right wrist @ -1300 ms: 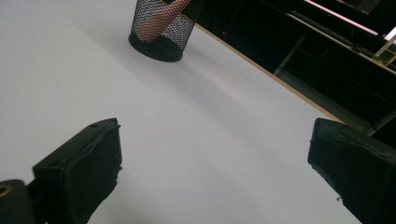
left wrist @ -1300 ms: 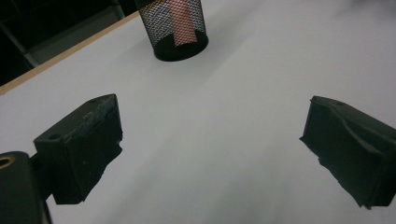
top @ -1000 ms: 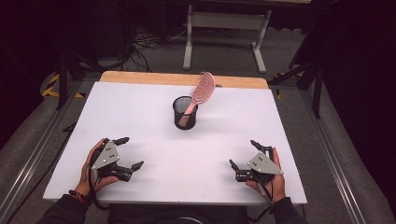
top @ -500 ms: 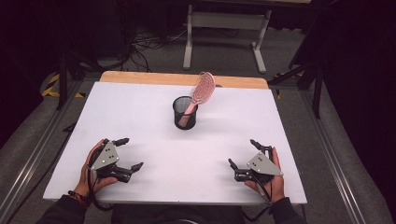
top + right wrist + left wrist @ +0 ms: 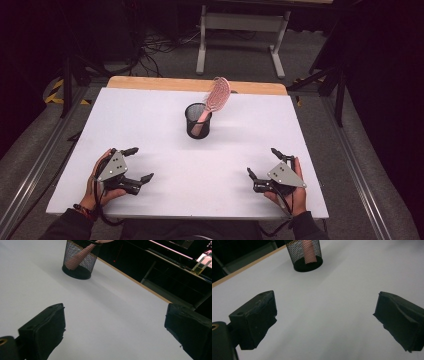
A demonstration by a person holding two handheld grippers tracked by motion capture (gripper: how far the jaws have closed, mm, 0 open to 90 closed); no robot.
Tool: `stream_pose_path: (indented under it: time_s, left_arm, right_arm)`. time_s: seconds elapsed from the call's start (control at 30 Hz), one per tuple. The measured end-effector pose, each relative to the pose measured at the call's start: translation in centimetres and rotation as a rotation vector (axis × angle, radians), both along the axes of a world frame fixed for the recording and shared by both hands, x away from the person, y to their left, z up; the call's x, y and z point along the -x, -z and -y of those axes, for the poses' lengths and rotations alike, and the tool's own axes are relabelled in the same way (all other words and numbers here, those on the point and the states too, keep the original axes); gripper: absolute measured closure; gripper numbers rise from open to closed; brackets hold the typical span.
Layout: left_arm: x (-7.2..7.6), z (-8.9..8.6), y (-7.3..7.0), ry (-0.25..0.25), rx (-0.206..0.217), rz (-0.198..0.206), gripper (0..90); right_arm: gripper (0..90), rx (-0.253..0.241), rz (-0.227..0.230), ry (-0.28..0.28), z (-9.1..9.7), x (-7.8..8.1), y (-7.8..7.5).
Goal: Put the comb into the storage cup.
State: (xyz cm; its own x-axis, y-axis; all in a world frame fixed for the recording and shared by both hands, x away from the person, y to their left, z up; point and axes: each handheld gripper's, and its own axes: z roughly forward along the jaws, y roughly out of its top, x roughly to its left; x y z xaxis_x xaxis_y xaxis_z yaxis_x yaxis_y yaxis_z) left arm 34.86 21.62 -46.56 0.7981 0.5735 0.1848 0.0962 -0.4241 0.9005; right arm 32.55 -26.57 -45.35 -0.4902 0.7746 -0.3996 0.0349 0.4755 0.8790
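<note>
I hold my left gripper (image 5: 138, 164) and right gripper (image 5: 262, 162) spread and empty on the white desk (image 5: 150, 125), the pink plastic hairbrush (image 5: 214, 101) leaning in the black mesh cup (image 5: 198, 121) well ahead between them.

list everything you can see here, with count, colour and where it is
cup: 1, black mesh, upright on the table, middle toward the far edge
brush: 1, pink, handle down in the cup, head leaning out to the right
table: 1, white top with a wooden strip along the far edge
frame: 1, grey metal, on the floor beyond the table
cables: several, dark, on the floor beyond the table
left gripper: 1, black with a grey plate, near left of the table, jaws open, empty
right gripper: 1, black with a grey plate, near right of the table, jaws open, empty
</note>
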Motion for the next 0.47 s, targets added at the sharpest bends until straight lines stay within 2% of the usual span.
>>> stream_pose_path:
  time_s: [0.33, 0.47]
  left_arm:
    - [-0.08, 0.02, 0.06, -0.002, -0.001, -0.003, 4.9]
    - [-0.20, 0.10, 0.08, -0.004, -0.003, -0.007, 4.9]
  right_arm:
    - [3.7, 0.009, -0.002, -0.005, -0.17, 0.01, 0.13]
    - [3.8, 0.000, 0.012, -0.003, -0.20, 0.10, 0.09]
